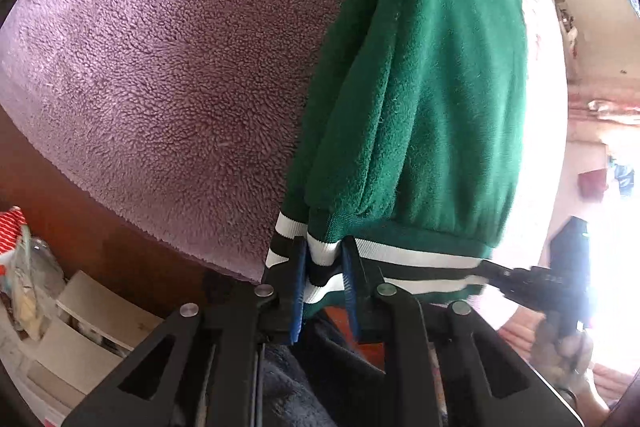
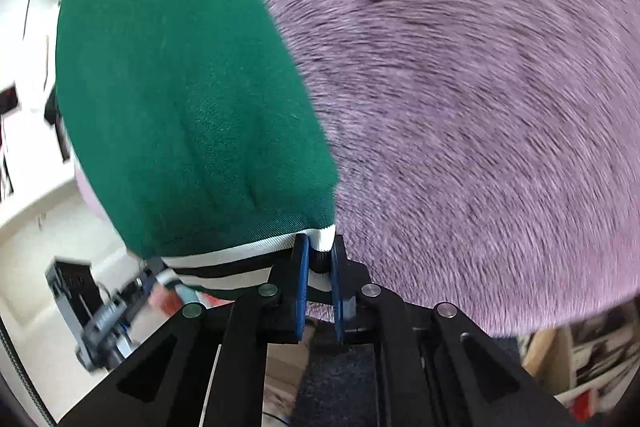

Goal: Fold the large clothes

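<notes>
Left wrist view: we see the left gripper (image 1: 325,259) with its jaws clenched on the striped hem (image 1: 320,253) of the green sweater (image 1: 432,99), which stretches away over the purple fleecy blanket (image 1: 160,67). In the right wrist view, the right gripper (image 2: 319,255) has its jaws clamped on the same hem at the sweater's other corner. At the far right of the left view we make out a hand (image 1: 560,351) holding that other gripper.

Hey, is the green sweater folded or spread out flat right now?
Folded. The green sweater lies doubled lengthwise on the purple blanket, with two striped hem layers stacked at the left gripper.
</notes>
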A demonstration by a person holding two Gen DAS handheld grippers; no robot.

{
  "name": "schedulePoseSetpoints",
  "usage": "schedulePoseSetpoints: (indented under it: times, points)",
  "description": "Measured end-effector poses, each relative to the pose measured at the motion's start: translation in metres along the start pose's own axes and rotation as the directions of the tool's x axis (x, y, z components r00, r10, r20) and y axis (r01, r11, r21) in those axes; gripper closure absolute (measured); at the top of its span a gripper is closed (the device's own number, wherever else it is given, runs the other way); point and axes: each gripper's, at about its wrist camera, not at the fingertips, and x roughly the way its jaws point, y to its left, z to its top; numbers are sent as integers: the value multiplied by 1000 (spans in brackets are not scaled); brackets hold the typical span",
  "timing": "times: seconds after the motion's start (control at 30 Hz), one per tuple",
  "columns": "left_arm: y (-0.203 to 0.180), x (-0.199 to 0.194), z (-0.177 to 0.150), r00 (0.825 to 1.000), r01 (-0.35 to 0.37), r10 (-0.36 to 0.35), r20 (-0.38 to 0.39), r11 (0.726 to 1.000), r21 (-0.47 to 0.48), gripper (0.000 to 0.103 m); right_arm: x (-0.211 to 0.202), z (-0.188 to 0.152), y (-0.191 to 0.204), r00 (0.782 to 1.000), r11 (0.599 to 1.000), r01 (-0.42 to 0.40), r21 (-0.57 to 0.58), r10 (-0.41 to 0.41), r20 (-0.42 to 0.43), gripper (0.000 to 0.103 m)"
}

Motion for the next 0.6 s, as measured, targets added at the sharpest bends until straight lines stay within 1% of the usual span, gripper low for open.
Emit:
schedulePoseSetpoints:
  times: [0.03,0.07,0.1,0.13,0.17,0.2,0.23,0.27,0.3,0.33,0.37,0.43,0.5,0.57,0.6]
  points:
    - [4,-5,0,999,40,-40,-1,999,0,82,-3,3,-1,999,1000,-28,-9,28,-16,86]
    - [9,-8,0,996,91,-91,1,996,-2,79,-6,4,-5,997,997,-74,-17,73,-32,77]
    - [14,-9,1,992,126,-126,3,992,-4,68,-14,9,-17,993,994,-112,-19,111,-31,69]
    - [22,-7,3,988,152,-152,9,988,-17,53,-19,14,-28,991,991,-130,-14,130,-20,51]
    - [29,-1,8,985,173,-172,18,984,-30,51,-16,19,-36,990,990,-142,-2,142,-18,42]
    - [33,4,12,980,198,-197,17,979,-39,51,-18,25,-48,986,986,-164,10,165,-23,42]
    - [36,13,18,974,228,-228,10,972,-50,50,-12,32,-55,975,976,-218,23,219,-39,42]
    - [35,18,23,969,245,-245,4,968,-51,49,-6,38,-57,969,970,-241,21,242,-58,37]
    - [34,24,28,964,266,-266,0,963,-43,45,-2,43,-57,964,967,-256,7,256,-67,34]
    - [31,29,33,964,266,-266,-1,963,-30,43,0,49,-56,956,958,-285,-5,284,-73,24]
    - [28,34,38,964,265,-265,0,964,-19,41,0,56,-55,947,950,-311,-11,309,-84,18]
    - [27,36,43,961,278,-278,-1,960,-16,36,1,62,-53,941,945,-325,-19,321,-106,16]
    - [25,36,45,961,275,-275,5,961,-6,35,-7,71,-50,936,942,-336,-20,332,-117,15]
    - [24,33,45,962,272,-272,18,962,6,35,-10,68,-52,923,927,-374,-15,370,-108,15]
    - [20,31,37,963,269,-269,25,963,8,35,-11,62,-57,918,922,-387,-18,383,-105,16]
